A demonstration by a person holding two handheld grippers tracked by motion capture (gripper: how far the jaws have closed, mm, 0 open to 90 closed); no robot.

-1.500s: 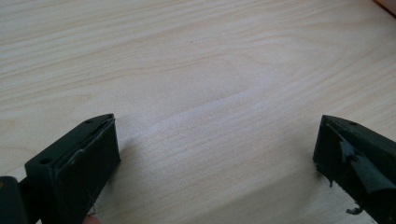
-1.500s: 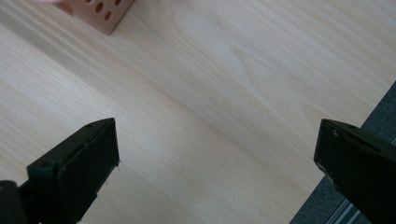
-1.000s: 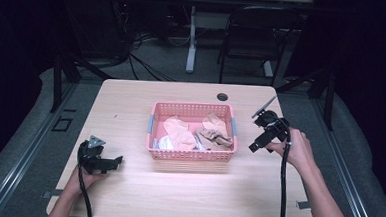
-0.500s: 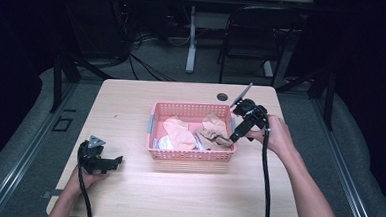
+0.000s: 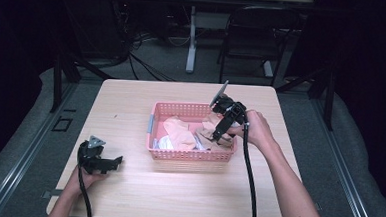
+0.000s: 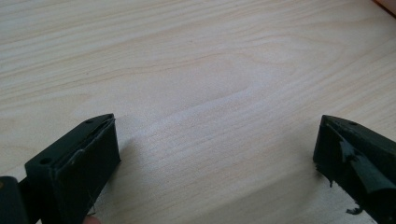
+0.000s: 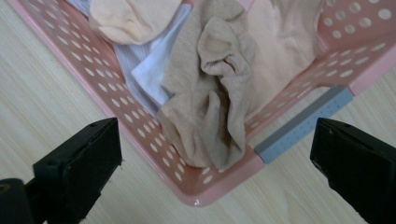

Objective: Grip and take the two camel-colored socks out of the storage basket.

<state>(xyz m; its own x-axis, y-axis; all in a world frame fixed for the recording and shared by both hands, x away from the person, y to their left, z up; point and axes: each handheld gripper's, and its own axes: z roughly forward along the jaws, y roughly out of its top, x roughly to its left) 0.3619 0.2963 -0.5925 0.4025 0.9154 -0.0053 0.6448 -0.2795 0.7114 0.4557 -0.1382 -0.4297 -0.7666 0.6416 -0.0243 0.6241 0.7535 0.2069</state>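
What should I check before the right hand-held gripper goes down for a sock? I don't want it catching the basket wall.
1. Right hand-held gripper open: ok, jaws wide apart.
2. Nothing between its jaws: ok.
3. Tan sock lined up between the jaws: ok in the right gripper view.
4. Clear of the pink basket wall: not ok, the sock's end lies in the corner against the wall.
5. Left hand-held gripper out of the way: ok, open over bare table.
6. Sock free of the other cloth: cannot tell.
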